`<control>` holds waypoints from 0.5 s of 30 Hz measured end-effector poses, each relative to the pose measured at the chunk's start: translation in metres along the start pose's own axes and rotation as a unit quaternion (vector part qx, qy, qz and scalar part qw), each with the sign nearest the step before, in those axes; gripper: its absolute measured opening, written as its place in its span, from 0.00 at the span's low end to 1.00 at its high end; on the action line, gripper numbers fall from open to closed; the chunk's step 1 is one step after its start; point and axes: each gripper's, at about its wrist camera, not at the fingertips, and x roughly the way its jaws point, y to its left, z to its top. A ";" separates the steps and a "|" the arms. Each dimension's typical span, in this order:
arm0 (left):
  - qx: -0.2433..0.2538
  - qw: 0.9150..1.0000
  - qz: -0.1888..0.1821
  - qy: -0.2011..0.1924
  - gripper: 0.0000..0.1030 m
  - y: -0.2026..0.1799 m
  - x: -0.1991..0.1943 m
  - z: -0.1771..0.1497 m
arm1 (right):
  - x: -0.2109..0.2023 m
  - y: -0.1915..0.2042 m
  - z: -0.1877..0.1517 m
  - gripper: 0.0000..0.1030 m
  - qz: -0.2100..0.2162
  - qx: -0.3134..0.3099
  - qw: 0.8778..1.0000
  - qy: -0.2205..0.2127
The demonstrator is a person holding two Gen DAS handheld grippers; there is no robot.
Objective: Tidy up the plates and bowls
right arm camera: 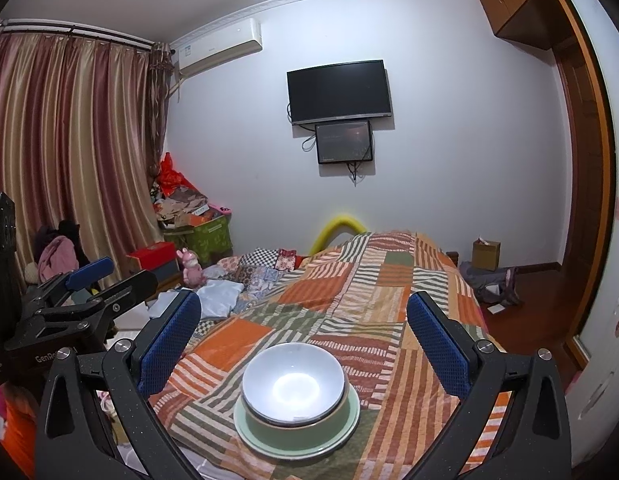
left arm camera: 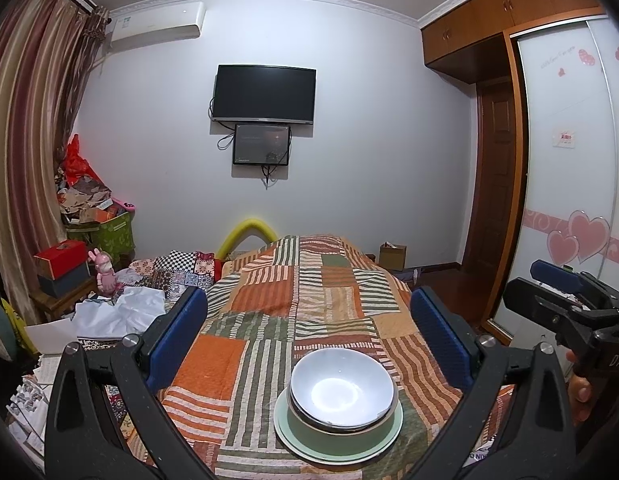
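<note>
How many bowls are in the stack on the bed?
2 visible: a white bowl nested in a green bowl, which sits on a green plate. More may be hidden between them.

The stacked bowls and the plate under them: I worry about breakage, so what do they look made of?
White bowl: likely glazed ceramic, given the bright glare inside. Green bowl and green plate: smooth, softly shiny, probably glazed ceramic too, though melamine can't be excluded.

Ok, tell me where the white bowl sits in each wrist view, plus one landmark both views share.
Left wrist: white bowl low, right of centre, nested in the green bowl.
Right wrist: white bowl low, just left of centre.
Shared landmark: the wall television.
</note>
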 end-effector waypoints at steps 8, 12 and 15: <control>-0.002 1.000 -0.001 0.002 1.00 0.000 0.000 0.001 | 0.000 -0.002 0.002 1.00 -0.002 0.002 1.000 0.001; -0.002 1.000 -0.003 0.001 1.00 0.000 0.000 0.001 | 0.000 -0.003 0.002 1.00 -0.002 0.003 1.000 0.001; 0.000 1.000 -0.004 -0.001 1.00 0.000 0.000 0.000 | 0.000 -0.003 0.002 1.00 -0.003 0.003 1.000 0.001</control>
